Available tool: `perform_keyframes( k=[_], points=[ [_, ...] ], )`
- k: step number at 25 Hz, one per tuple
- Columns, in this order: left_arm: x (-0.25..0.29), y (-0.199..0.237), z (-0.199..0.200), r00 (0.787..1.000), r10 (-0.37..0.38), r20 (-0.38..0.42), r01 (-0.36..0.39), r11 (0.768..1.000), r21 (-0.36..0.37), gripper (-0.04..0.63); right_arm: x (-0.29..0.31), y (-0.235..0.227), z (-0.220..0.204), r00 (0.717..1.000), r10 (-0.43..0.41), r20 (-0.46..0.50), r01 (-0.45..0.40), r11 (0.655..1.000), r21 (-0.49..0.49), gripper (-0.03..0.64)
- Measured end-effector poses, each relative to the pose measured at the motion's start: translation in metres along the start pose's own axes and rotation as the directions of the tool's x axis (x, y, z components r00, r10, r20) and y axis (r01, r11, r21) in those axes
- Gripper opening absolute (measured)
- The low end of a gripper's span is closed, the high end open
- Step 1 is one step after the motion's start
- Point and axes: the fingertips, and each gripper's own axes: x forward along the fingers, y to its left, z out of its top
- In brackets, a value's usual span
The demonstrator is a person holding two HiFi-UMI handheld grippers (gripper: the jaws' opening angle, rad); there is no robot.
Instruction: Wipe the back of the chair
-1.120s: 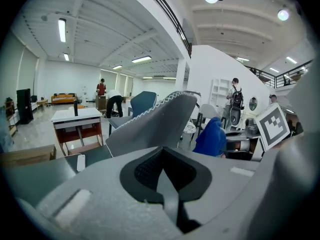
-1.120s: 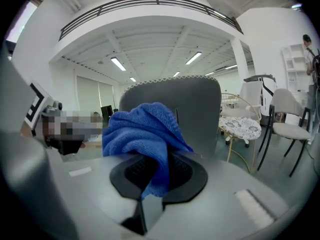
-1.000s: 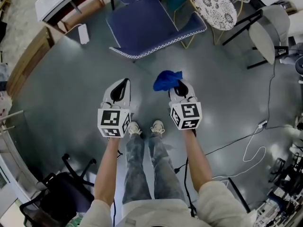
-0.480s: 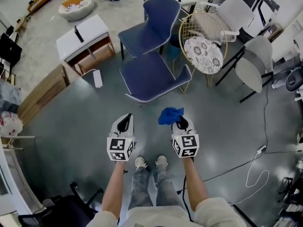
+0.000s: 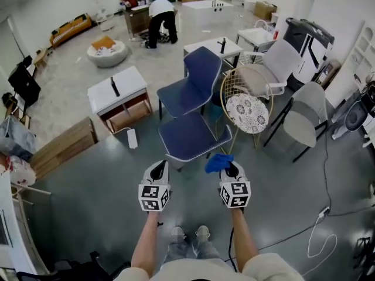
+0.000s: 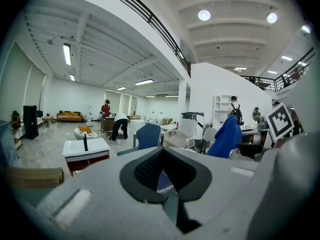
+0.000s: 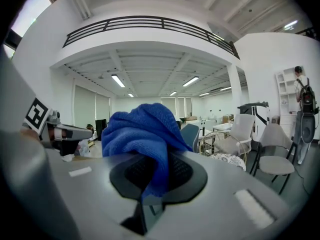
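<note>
Two dark blue chairs stand ahead of me on the grey floor. The nearer blue chair (image 5: 192, 137) shows mostly its seat. The farther blue chair (image 5: 201, 70) shows its upright back, which also appears in the left gripper view (image 6: 149, 135) and the right gripper view (image 7: 190, 133). My right gripper (image 5: 228, 167) is shut on a bunched blue cloth (image 5: 218, 162) that stands up over its pads (image 7: 142, 129). My left gripper (image 5: 159, 165) is shut with nothing in it. Both are held side by side, short of the nearer chair's front edge.
A gold wire chair with a patterned cushion (image 5: 247, 112) stands right of the blue chairs, with grey chairs (image 5: 302, 124) beyond. A white low cabinet (image 5: 117, 95) and a wooden plank (image 5: 61, 146) are at the left. A white cable (image 5: 319, 236) lies at the right. Two people (image 5: 159, 16) work far off.
The head view has lifted from the floor at my feet to the room ahead, so the chairs sit farther up the frame. Both grippers keep their pose, and the right one still holds the cloth.
</note>
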Motion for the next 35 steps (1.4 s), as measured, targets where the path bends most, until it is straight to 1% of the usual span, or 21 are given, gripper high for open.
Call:
perform_keyframes(
  k=[3,6,8,12,16,19,25,30,35],
  points=[
    [-0.008,0.004,0.018,1.000,0.009,0.014,-0.009,1.000,0.004,0.005,-0.007,0.001,0.023,1.000,-0.003,0.021,0.003,1.000,0.000,0.041],
    [-0.014,0.008,0.033,0.999,0.014,0.028,-0.015,1.000,0.023,0.005,-0.009,0.003,0.039,0.999,0.005,0.041,-0.005,1.000,0.003,0.041],
    [-0.017,0.006,0.039,0.999,0.014,0.032,-0.015,0.999,0.033,0.005,-0.012,0.004,0.046,0.999,0.009,0.048,-0.009,1.000,0.000,0.040],
    [-0.026,0.007,0.048,0.999,0.025,0.047,-0.026,0.999,0.025,0.005,-0.017,0.007,0.057,0.998,0.011,0.056,-0.011,1.000,-0.006,0.041],
    [-0.033,0.009,0.058,0.997,0.030,0.067,-0.032,0.999,0.034,0.005,-0.023,0.007,0.070,0.997,0.007,0.074,-0.007,1.000,-0.002,0.041],
    [-0.037,0.012,0.062,0.996,0.039,0.080,-0.041,0.999,0.025,0.005,-0.028,0.006,0.072,0.997,0.007,0.076,-0.005,1.000,-0.016,0.041],
    [-0.050,0.018,0.074,0.994,0.045,0.104,-0.050,0.998,0.040,0.005,-0.033,0.014,0.080,0.996,0.005,0.093,-0.002,0.999,-0.034,0.040],
    [-0.055,0.019,0.083,0.993,0.047,0.111,-0.052,0.997,0.049,0.005,-0.037,0.020,0.090,0.993,0.007,0.114,-0.003,0.999,-0.040,0.041],
    [-0.056,0.010,0.082,0.994,0.028,0.104,-0.035,0.997,0.068,0.005,-0.041,0.024,0.087,0.993,0.009,0.118,-0.005,0.999,-0.035,0.040]
  ],
)
